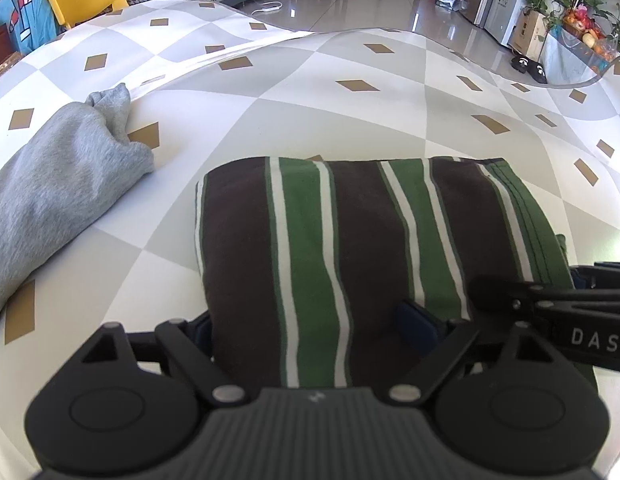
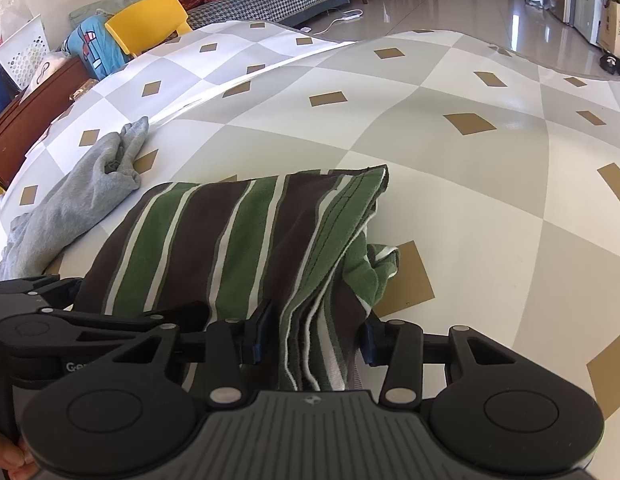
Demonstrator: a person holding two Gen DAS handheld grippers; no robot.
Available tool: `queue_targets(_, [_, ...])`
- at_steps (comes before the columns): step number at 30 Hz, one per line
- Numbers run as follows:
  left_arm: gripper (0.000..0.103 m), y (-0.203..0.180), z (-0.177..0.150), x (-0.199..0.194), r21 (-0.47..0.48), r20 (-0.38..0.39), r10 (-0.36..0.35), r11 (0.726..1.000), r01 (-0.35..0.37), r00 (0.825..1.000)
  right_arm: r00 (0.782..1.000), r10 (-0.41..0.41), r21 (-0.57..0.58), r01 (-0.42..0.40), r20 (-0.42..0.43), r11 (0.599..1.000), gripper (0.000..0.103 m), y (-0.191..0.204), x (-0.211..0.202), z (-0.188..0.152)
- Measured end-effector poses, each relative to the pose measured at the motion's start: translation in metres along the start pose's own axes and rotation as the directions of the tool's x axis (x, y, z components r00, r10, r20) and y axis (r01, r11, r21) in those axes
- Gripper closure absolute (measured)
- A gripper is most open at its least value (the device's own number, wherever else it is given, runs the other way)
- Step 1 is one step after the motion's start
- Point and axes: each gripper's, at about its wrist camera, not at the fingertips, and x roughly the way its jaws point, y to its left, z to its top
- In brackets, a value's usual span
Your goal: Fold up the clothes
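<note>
We see folded green, brown and white striped cloth (image 1: 349, 248) lying on checked grey-white table cover (image 1: 310, 92).

Left gripper (image 1: 310, 328) spread wide over near edge, not pinching.

Right gripper (image 2: 313, 336) around stacked right edge layers; pads maybe just touching, hard to tell.

Grey soft garment (image 1: 58, 184) waits at left, apart. Lots of free table ahead.

Folded shirt (image 1: 349, 248) lies on table (image 1: 349, 112), sweatshirt (image 1: 62, 184) left.
</note>
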Motion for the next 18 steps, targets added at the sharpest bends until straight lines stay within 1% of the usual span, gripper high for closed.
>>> queue_targets(1, [0.024,-0.001,0.000,-0.001,0.006,0.004,-0.007,1.000,0.007,1.000,1.000,0.002,-0.004,-0.002,0.002,1.000,0.066,0.001,0.000,0.000])
queue_targets(2, [0.032,-0.004,0.000,-0.002,0.017,0.012,-0.021,1.000,0.021,1.000,1.000,0.006,-0.012,-0.006,0.001,1.000,0.072,0.002,0.001,0.000])
queue_targets(3, [0.038,-0.005,0.000,-0.003,0.024,0.019,-0.021,1.000,0.020,1.000,1.000,0.011,-0.019,-0.011,-0.001,1.000,0.074,0.003,0.001,0.000])
queue_targets(4, [0.042,-0.006,0.000,-0.005,0.030,0.026,-0.020,0.999,0.019,0.999,1.000,0.014,-0.025,-0.014,-0.003,1.000,0.077,0.004,0.001,0.000])
queue_targets(5, [0.049,-0.008,0.000,-0.006,0.037,0.034,-0.018,0.999,0.017,0.999,1.000,0.015,-0.031,-0.015,-0.004,0.999,0.079,0.006,0.002,0.000])
queue_targets(9, [0.075,0.000,0.004,-0.010,-0.006,0.047,-0.005,1.000,0.005,0.999,1.000,0.008,-0.042,-0.007,0.004,0.999,0.081,0.008,0.000,0.002])
queue_targets(12, [0.081,0.001,0.005,-0.014,-0.007,0.054,0.004,1.000,-0.003,0.999,1.000,0.009,-0.062,-0.008,0.022,0.998,0.082,0.013,-0.005,0.005])
queue_targets(18, [0.082,0.006,0.007,-0.026,-0.029,0.067,0.014,1.000,-0.012,0.998,0.998,0.019,-0.088,-0.014,0.053,0.996,0.082,0.023,-0.014,0.009])
